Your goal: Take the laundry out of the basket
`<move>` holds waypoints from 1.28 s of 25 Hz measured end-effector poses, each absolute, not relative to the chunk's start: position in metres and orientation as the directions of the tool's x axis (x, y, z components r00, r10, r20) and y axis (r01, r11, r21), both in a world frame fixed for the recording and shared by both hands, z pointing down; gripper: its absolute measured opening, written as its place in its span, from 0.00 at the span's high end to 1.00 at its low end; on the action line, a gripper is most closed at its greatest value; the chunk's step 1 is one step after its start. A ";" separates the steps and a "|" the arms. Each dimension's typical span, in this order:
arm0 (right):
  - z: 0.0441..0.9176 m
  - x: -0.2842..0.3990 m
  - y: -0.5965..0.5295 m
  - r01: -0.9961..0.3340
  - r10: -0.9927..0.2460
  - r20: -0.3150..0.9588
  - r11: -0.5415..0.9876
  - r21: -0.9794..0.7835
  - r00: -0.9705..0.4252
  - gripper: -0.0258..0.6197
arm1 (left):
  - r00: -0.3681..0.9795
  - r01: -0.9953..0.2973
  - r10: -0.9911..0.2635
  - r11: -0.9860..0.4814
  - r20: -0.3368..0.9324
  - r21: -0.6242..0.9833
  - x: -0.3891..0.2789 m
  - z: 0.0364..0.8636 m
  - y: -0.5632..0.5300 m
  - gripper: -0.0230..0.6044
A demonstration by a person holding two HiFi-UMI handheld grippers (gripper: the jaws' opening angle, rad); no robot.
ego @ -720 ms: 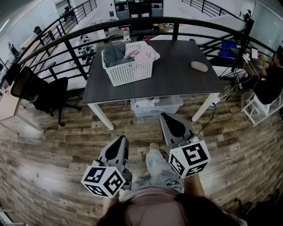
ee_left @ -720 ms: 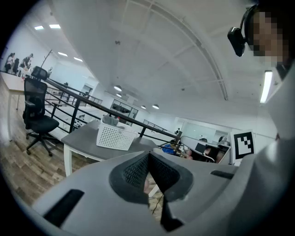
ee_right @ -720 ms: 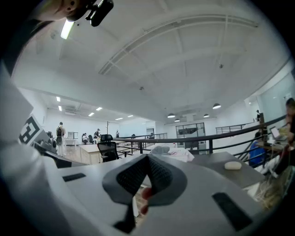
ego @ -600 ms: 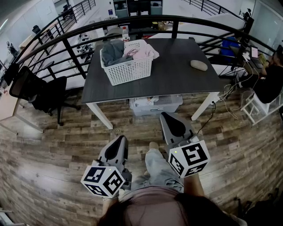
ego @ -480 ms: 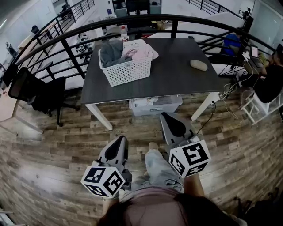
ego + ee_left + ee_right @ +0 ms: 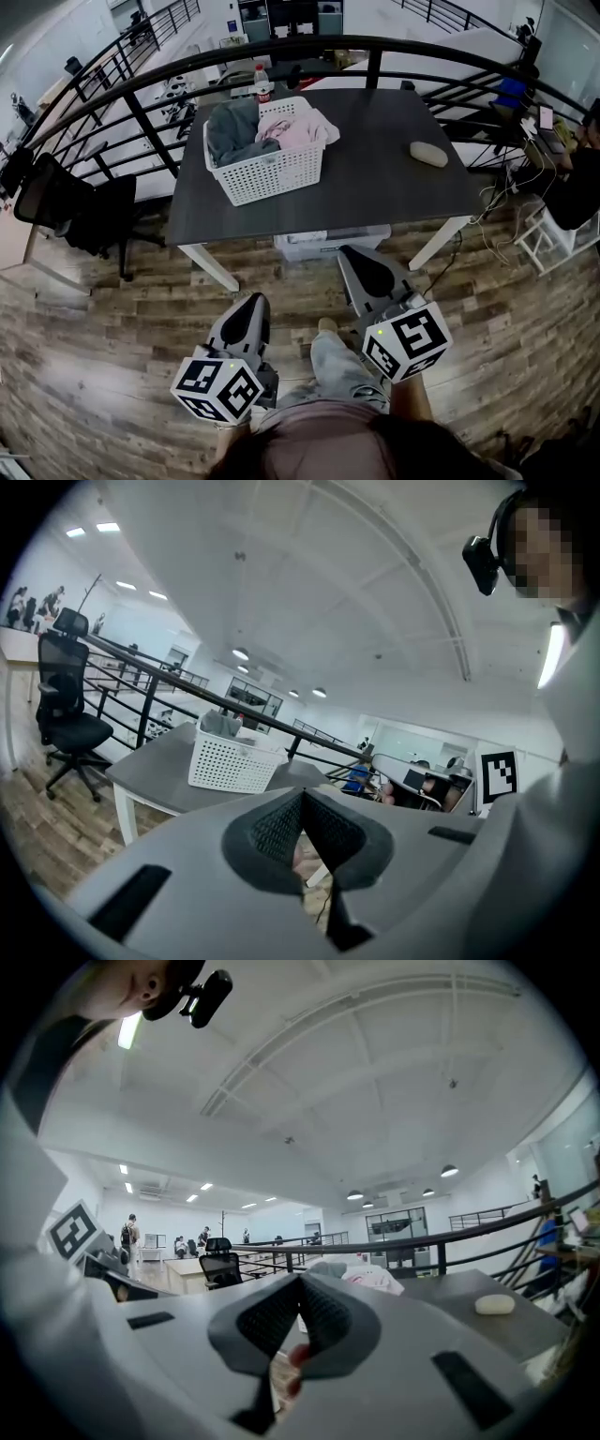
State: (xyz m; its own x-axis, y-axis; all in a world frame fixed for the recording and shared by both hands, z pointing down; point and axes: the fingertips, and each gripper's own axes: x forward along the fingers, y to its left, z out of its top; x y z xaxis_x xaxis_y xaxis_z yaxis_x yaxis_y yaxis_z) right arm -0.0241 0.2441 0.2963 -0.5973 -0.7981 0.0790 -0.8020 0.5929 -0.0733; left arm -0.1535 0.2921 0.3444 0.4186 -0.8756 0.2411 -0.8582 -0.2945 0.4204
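Observation:
A white perforated laundry basket stands on the left part of a dark grey table, heaped with grey and pink laundry. In the left gripper view the basket is ahead and left; in the right gripper view pink cloth shows just over the jaws. Both grippers hover well short of the table, over the wooden floor. My left gripper is shut with nothing in it. My right gripper is shut too, holding nothing.
A pale oval object lies on the table's right side. A bottle stands behind the basket. A clear bin sits under the table. A black railing runs behind, an office chair stands at left, and a person sits at right.
The table and basket sit slightly lower and nearer in the head view. Both grippers keep the same stance, shut and empty.

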 end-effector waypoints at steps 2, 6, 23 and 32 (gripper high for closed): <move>0.296 -0.023 0.225 -0.802 -0.798 0.080 0.593 -0.072 -0.597 0.94 | 0.419 -0.859 -0.875 -0.296 0.242 0.417 -0.152 0.343 0.273 0.97; 0.296 -0.019 0.189 -0.799 -0.795 0.080 0.596 -0.081 -0.602 0.94 | 0.417 -0.861 -0.873 -0.291 0.253 0.417 -0.147 0.343 0.237 0.97; 0.288 0.015 0.048 -0.757 -0.755 0.067 0.652 -0.041 -0.653 0.94 | 0.372 -0.875 -0.894 -0.248 0.249 0.416 -0.111 0.337 0.097 0.97; 0.294 0.014 0.021 -0.717 -0.713 0.070 0.696 -0.049 -0.697 0.94 | 0.338 -0.890 -0.901 -0.212 0.270 0.404 -0.105 0.341 0.075 0.97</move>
State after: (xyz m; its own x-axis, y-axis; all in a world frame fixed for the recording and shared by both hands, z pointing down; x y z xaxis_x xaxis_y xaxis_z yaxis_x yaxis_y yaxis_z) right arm 0.0138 0.0205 0.2941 -0.6972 -0.7134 0.0698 -0.7167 0.6956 -0.0491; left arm -0.1046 0.0745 0.3412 0.3381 -0.9014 0.2705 -0.8896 -0.2124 0.4043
